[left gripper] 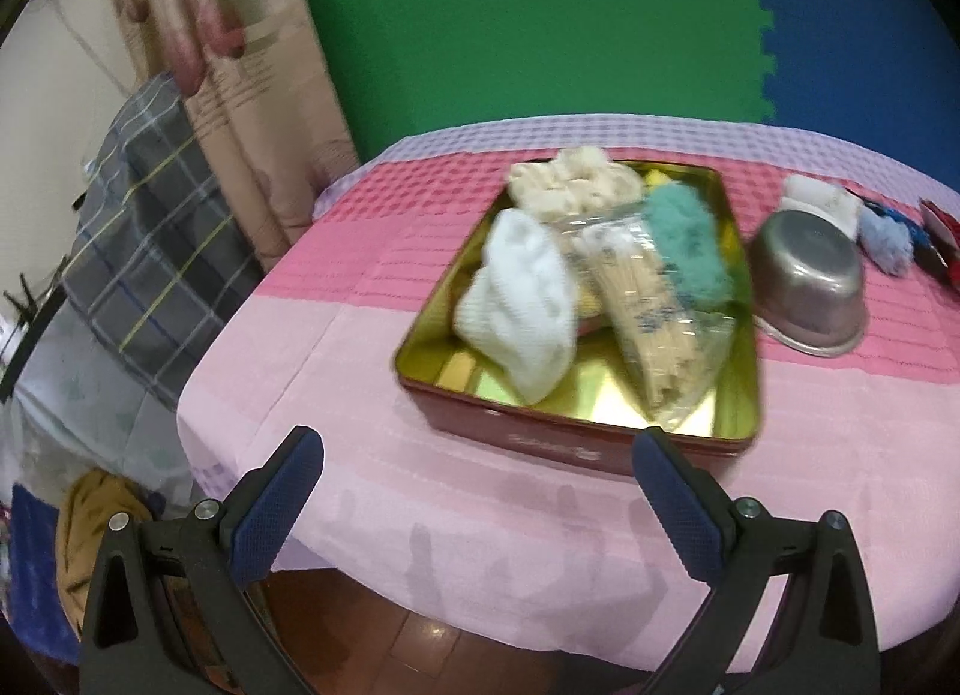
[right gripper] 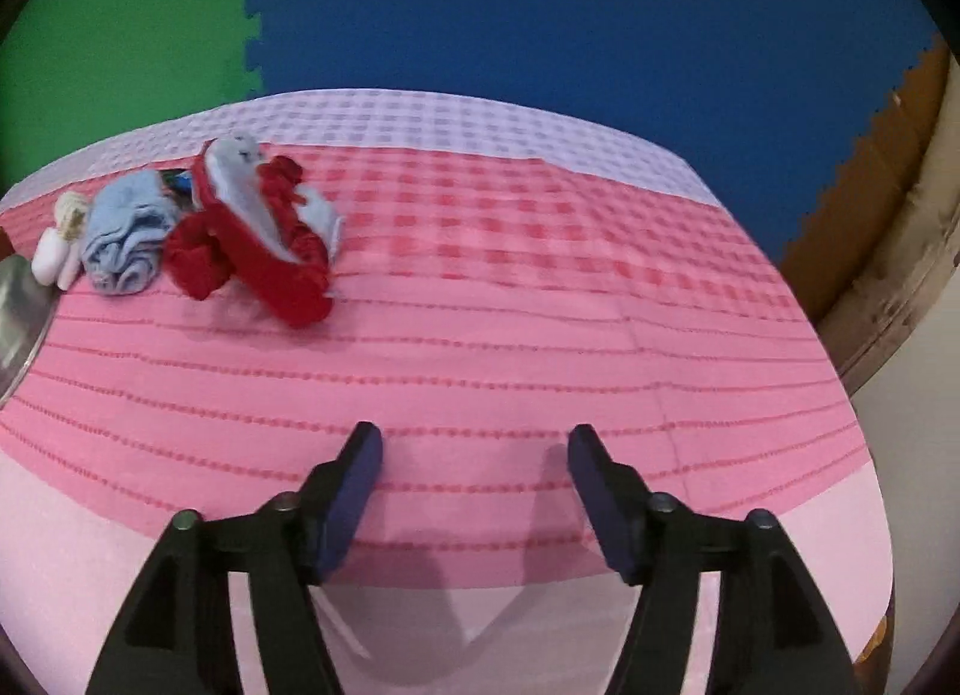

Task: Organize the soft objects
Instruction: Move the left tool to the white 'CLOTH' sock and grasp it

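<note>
Left hand-held gripper [left gripper: 477,449] released, empty, over the bench [left gripper: 360,455] edge. Tin [left gripper: 570,437] at its 12 o'clock holds white sock [left gripper: 522,299], teal fluff [left gripper: 684,245], bagged cloth [left gripper: 648,323]. Right hand-held gripper [right gripper: 471,443] released, empty; red slipper [right gripper: 264,257] and blue cloth [right gripper: 126,239] at its 10 o'clock.

In the left wrist view, bare pink tablecloth [left gripper: 372,491] fills the lower middle of the frame, giving open passage up to the red tin [left gripper: 576,443]. An upturned metal bowl [left gripper: 810,287] sits just beside the tin at right. In the right wrist view, the centre and right lie open; a red fabric bundle [right gripper: 258,257] and blue cloth [right gripper: 123,239] crowd the upper left.
</note>
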Action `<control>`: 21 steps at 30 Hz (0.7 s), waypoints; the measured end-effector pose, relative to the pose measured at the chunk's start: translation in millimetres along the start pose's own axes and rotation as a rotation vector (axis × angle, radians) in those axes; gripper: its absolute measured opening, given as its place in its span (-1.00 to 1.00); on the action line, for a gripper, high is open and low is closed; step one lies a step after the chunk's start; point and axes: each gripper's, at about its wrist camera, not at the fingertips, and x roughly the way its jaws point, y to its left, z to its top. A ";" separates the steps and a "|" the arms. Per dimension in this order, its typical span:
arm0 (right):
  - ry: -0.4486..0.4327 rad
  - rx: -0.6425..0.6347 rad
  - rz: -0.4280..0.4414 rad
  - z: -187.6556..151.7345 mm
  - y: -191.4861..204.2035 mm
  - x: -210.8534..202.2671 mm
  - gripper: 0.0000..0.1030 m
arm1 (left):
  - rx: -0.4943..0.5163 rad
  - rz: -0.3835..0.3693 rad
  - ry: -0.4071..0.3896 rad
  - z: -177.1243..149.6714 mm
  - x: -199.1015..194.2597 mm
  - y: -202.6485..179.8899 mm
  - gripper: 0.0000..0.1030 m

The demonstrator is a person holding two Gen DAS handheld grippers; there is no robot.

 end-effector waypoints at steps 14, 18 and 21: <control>0.033 0.115 0.086 8.4 -27.3 20.0 0.63 | 0.303 -0.360 -0.105 77.6 -43.7 -109.3 0.99; 0.032 0.118 0.090 9.7 -24.8 20.2 0.63 | 0.364 -0.503 -0.072 119.6 -28.9 -146.5 0.99; 0.031 0.122 0.093 9.1 -25.1 18.5 0.63 | 0.457 -0.528 -0.046 140.2 -7.7 -181.0 0.99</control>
